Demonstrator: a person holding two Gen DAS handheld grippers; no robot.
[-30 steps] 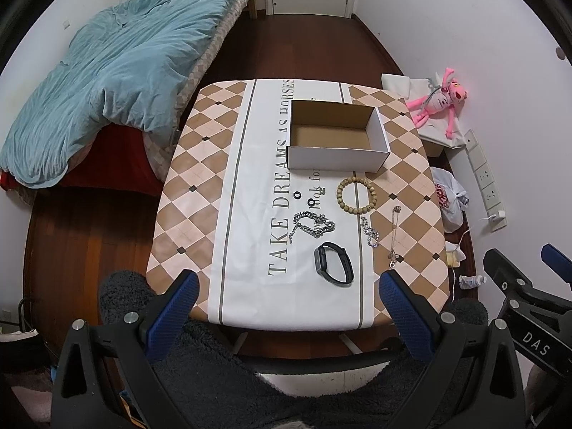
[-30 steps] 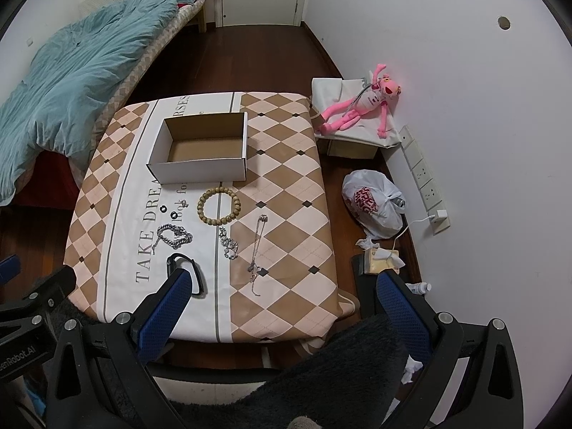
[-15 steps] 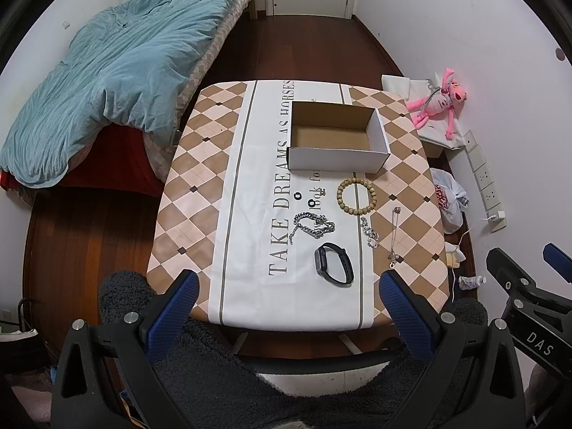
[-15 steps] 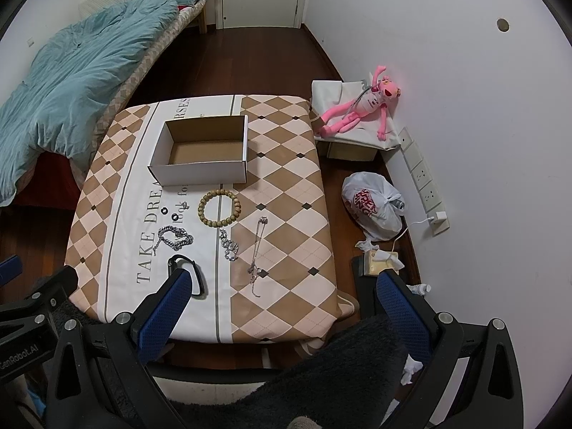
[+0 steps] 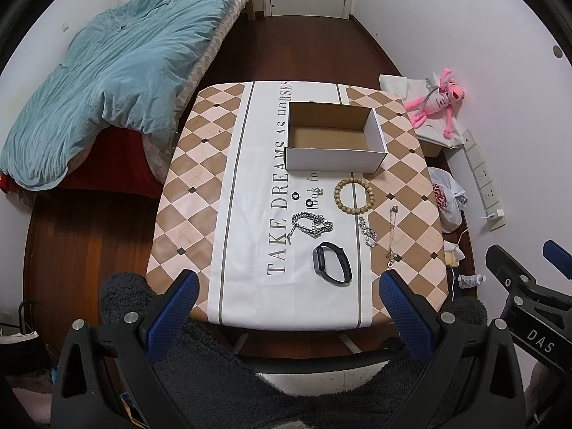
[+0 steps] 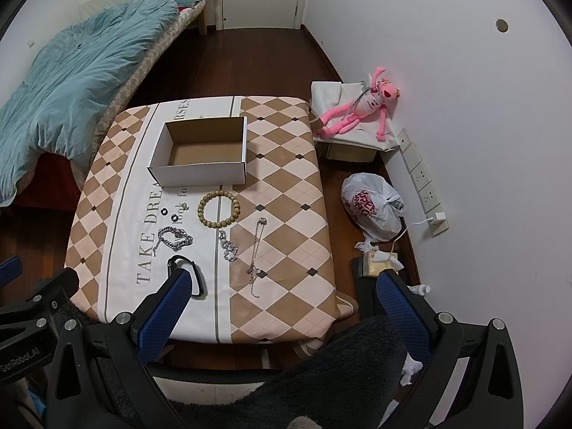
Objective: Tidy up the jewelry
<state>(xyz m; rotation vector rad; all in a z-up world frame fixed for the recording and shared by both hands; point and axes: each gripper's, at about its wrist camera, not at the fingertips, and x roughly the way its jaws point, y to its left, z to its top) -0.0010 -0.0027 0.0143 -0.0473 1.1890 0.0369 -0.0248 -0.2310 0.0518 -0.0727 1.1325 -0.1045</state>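
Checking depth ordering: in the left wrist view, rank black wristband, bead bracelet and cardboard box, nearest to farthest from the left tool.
1. Black wristband: nearest the left tool, ahead between its fingers.
2. Bead bracelet: mid-table, slightly right.
3. Cardboard box: farthest, beyond the bracelet.

Jewelry lies before an empty box (image 5: 335, 138) on the table (image 5: 200, 193).

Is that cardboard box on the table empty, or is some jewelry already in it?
Empty. The box shows only its bare brown floor in both views; the bead bracelet lies outside it on the tablecloth.
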